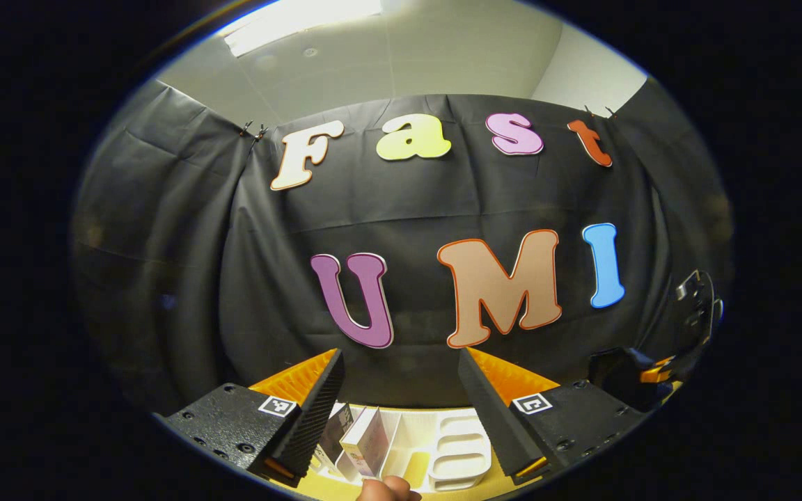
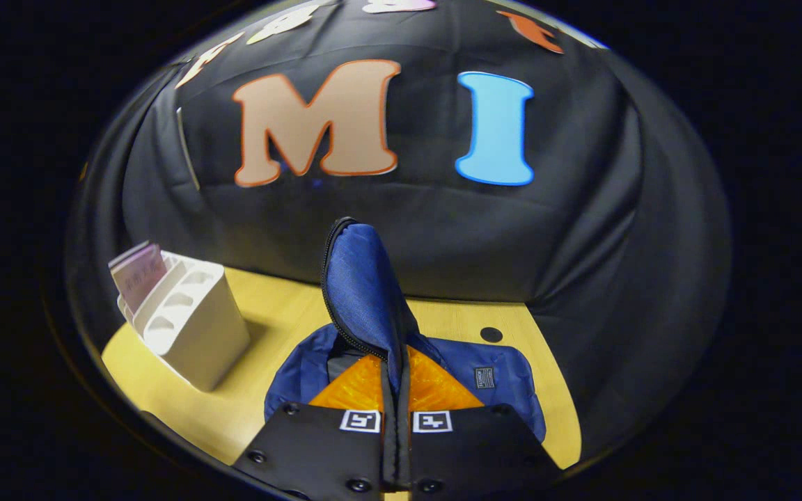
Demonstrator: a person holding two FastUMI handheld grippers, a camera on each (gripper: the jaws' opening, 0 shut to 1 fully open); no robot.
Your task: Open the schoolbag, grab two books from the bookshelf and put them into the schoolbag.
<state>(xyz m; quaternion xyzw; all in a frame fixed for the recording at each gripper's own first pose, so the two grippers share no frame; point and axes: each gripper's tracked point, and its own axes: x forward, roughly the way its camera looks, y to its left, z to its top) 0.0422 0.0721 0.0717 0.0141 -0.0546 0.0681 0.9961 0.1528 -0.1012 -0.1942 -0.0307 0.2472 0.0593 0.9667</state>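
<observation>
In the right gripper view, the blue schoolbag (image 2: 498,379) lies on the yellow table (image 2: 282,306). My right gripper (image 2: 399,376) is shut on its zip-edged flap (image 2: 363,292) and holds it upright above the bag. To the left stands the white bookshelf (image 2: 199,327) with books (image 2: 138,275) in its far slots. In the left gripper view, my left gripper (image 1: 399,358) is open and pointed at the wall. Low between its fingers I see the bookshelf (image 1: 460,445) and the books (image 1: 366,438) in it. The right gripper (image 1: 651,372) appears at the far right edge.
The black cloth wall stands close behind the table in both views. A small dark round hole (image 2: 491,334) sits in the tabletop behind the bag. Part of a hand (image 1: 387,489) shows at the bottom edge of the left gripper view.
</observation>
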